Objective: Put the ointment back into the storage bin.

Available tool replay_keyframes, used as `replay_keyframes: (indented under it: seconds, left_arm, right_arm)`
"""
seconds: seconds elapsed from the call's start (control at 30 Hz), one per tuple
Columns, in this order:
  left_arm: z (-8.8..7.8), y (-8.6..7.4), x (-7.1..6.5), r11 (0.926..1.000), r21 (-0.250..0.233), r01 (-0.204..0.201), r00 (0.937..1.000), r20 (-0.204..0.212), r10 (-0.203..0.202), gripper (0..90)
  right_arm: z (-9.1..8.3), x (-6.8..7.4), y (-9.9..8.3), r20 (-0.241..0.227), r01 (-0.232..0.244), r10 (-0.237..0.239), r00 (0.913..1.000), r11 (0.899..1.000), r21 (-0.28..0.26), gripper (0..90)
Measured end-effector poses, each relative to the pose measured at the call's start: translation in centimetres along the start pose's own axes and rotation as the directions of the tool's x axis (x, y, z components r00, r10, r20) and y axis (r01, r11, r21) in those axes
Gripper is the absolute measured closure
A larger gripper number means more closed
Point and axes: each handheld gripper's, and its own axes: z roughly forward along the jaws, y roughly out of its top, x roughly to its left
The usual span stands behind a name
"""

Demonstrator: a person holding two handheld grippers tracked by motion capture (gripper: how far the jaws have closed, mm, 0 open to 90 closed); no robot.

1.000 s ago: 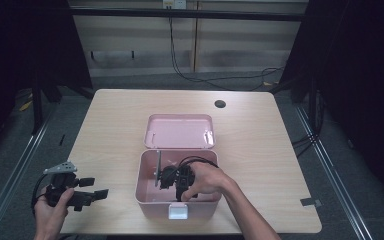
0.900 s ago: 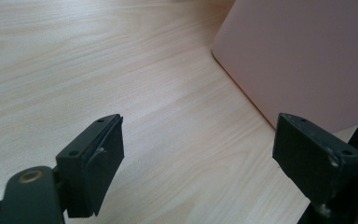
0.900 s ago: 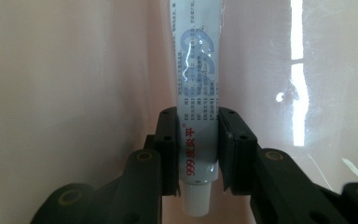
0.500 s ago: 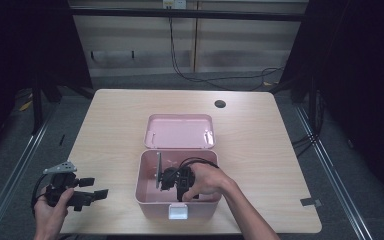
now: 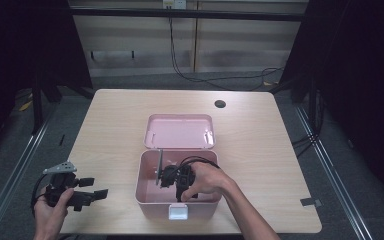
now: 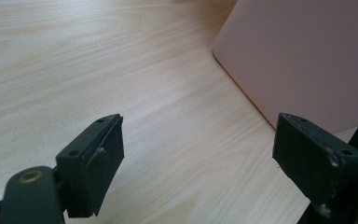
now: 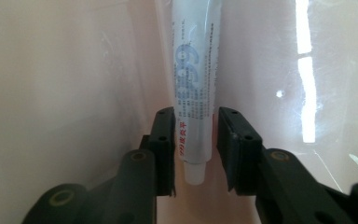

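Our right gripper's (image 7: 195, 149) jaws have just been opening, and the tube (image 7: 196, 84) sits between them with a sliver of gap on the right, so this looks like a release. The tube lies inside the pink box (image 5: 147, 197), long axis running away from the jaws, cap end toward us. Our left gripper (image 6: 198, 154) waits with jaws spread wide over the table (image 6: 74, 60), beside the box wall, gripping nothing.
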Motion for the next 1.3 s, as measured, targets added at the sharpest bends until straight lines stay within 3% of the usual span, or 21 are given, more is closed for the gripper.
replay_keyframes:
  seconds: [0.2,0.47,0.63,1.3]
  left_arm:
    - [0.0,0.0,0.0,1.0,0.0,-0.002,1.0,-0.001,0.002,16.4]
    - [0.0,0.0,0.0,1.0,-0.002,0.003,1.0,0.001,-0.003,16.4]
    - [0.0,0.0,0.0,1.0,-0.002,0.004,1.0,-0.002,-0.004,16.4]
    - [0.0,0.0,0.0,1.0,-0.002,0.0,1.0,0.003,0.0,16.4]
  right_arm:
    - [-0.1,0.1,0.0,0.002,0.014,-0.014,0.9999,1.0,0.004,65.4]
    - [-0.6,0.2,-0.3,-0.004,0.0,-0.001,1.0,1.0,-0.014,63.0]
    - [-1.1,0.2,-0.5,-0.008,-0.029,0.028,0.9996,1.0,-0.013,57.0]
    - [-4.0,1.0,-1.5,0.024,0.0,0.001,0.9997,1.0,-0.027,52.2]
